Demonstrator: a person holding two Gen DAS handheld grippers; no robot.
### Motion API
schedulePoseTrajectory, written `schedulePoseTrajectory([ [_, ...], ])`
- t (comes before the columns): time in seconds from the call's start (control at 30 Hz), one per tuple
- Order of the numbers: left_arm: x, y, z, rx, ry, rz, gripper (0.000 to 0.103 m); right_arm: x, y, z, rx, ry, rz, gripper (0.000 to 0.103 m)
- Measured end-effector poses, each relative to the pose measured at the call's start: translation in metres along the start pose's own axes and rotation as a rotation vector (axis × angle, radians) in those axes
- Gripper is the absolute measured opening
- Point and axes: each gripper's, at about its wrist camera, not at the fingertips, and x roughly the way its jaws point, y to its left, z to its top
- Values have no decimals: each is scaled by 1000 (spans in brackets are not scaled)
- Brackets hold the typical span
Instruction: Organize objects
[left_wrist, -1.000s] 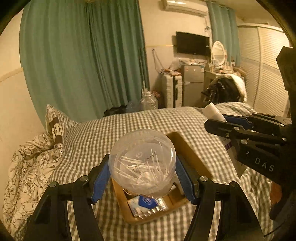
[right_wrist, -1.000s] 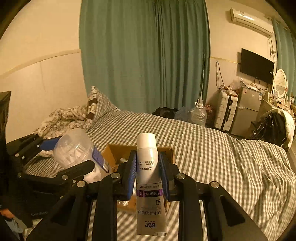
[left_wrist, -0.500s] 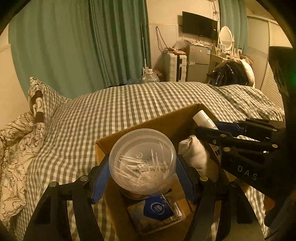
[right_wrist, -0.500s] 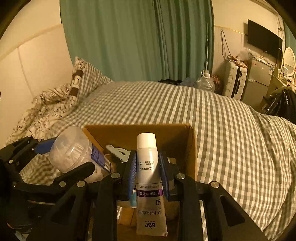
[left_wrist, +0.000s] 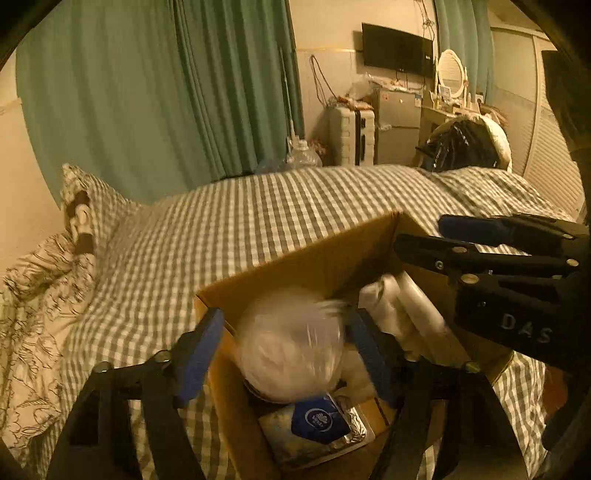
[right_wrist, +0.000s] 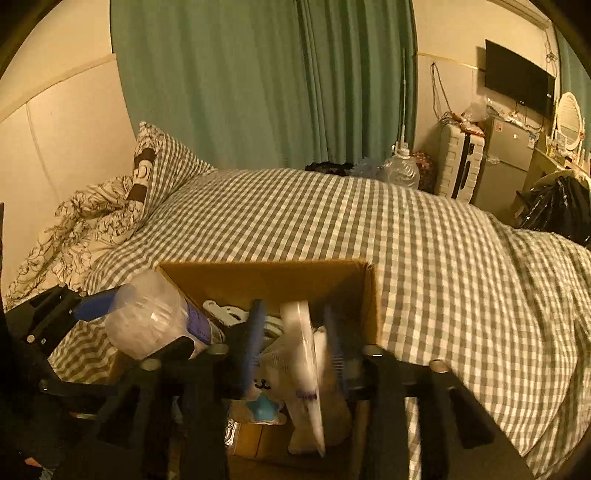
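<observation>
An open cardboard box (left_wrist: 295, 258) sits on the checked bed. My left gripper (left_wrist: 284, 354) hangs over its near left corner with jaws opening. The clear plastic jar of swabs (left_wrist: 291, 343) lies between its blue pads, blurred, with a gap on the left side. My right gripper (right_wrist: 295, 347) is over the right half of the box (right_wrist: 266, 269), jaws also opening. The white tube (right_wrist: 306, 369) is tilted and blurred between its fingers, free of the pads. In the right wrist view the jar (right_wrist: 155, 317) shows at the left.
Inside the box lie a foil packet with a blue label (left_wrist: 317, 424), a white plush toy (right_wrist: 262, 391) and white clips (right_wrist: 221, 310). A pillow and flowered quilt (right_wrist: 92, 214) lie at the left. The checked bedspread (right_wrist: 461, 277) spreads out to the right.
Both grippers have sunk toward the box and spread their jaws. The jar and the tube, held firmly before, are now blurred and loose between the pads.
</observation>
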Motion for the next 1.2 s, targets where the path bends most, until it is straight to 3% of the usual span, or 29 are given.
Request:
schedulePoseTrajectory([
  [0.03,-4,1,2,-3,-11,6,86,-6,-1,2,2,-10,-7,52],
  [0.17,-25,3,14,-26,-42,29,90,-29,-2,14,13,-40,-37,54],
  [0.33,-61,5,29,-36,-87,61,98,-75,0,24,11,-100,-67,67],
  [0.77,-218,-2,55,-58,-324,99,103,-247,21,39,-21,-350,-113,92],
  [0.93,-266,-6,44,-90,-398,76,103,-307,29,29,-15,-433,-165,103],
  [1.07,-289,-9,29,-116,-450,49,103,-343,30,14,-15,-506,-166,103],
  [1.2,-293,-13,14,-139,-452,56,103,-357,34,-4,-27,-534,-201,103],
])
